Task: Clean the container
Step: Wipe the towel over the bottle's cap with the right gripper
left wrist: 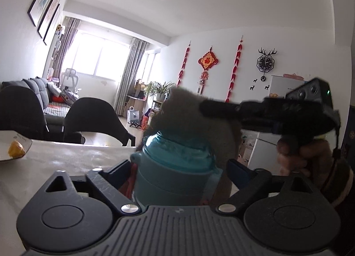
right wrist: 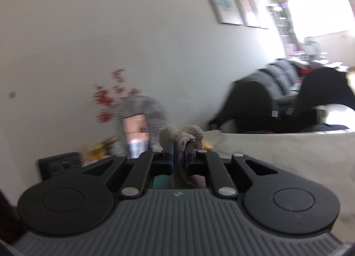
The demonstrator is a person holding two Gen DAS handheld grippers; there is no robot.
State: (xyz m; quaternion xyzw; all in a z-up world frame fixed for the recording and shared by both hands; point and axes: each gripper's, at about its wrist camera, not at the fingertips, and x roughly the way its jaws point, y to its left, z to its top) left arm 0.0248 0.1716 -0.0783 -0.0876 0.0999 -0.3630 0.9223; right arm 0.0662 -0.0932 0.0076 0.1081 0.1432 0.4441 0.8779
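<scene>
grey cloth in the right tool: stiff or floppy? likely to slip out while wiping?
Probably floppy: the grey cloth bunches into soft lumps above the right tool and droops below it. Its nubby weave looks grippy, and the fingers are closed tight on it, so slipping seems unlikely. Likely light; it drapes over the teal container.

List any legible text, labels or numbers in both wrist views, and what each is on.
No text can be read for certain.
Red knot ornament on the wall: one gold character, too small to read.
Wall clock: dial marks too small.
Framed pictures: print illegible.
Box beside the fan, right wrist view: markings blurred.
Teal container and cloth: no label visible.
</scene>
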